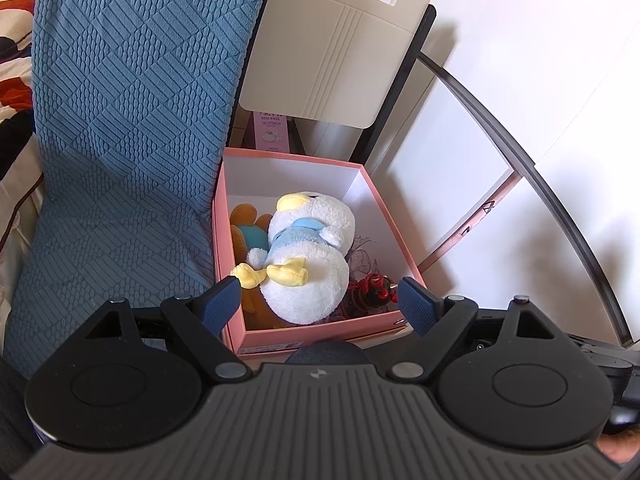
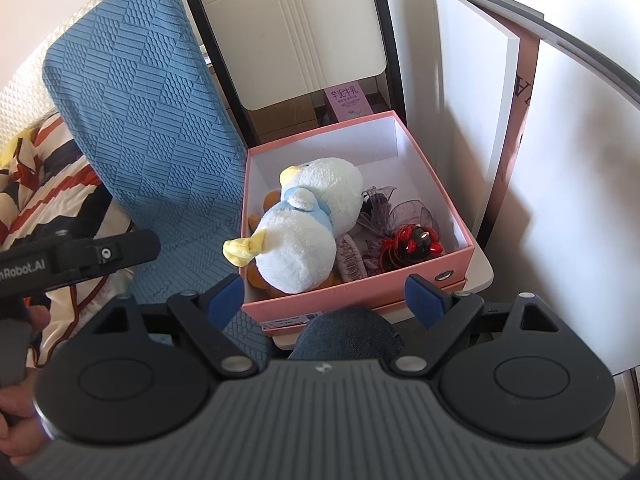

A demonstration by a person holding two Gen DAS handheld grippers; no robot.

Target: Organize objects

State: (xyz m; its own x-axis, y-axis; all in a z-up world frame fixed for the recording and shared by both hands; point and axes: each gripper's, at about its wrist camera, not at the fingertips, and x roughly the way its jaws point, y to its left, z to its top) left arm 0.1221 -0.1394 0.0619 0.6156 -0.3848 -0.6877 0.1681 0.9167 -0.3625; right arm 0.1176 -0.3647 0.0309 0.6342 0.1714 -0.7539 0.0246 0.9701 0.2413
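Observation:
An open pink box stands on a chair seat. A white plush duck with yellow beak and feet lies in it, on top of an orange and teal plush. Beside the duck lie a purple mesh bow, a pink hair claw and a red and black trinket. My left gripper is open and empty, just before the box's near wall. My right gripper is open and empty, also before the near wall.
A blue textured cushion leans against the box's left side. A beige chair back rises behind. The pink box lid stands upright at the right by a white wall. A patterned blanket lies far left. A knee is below the box.

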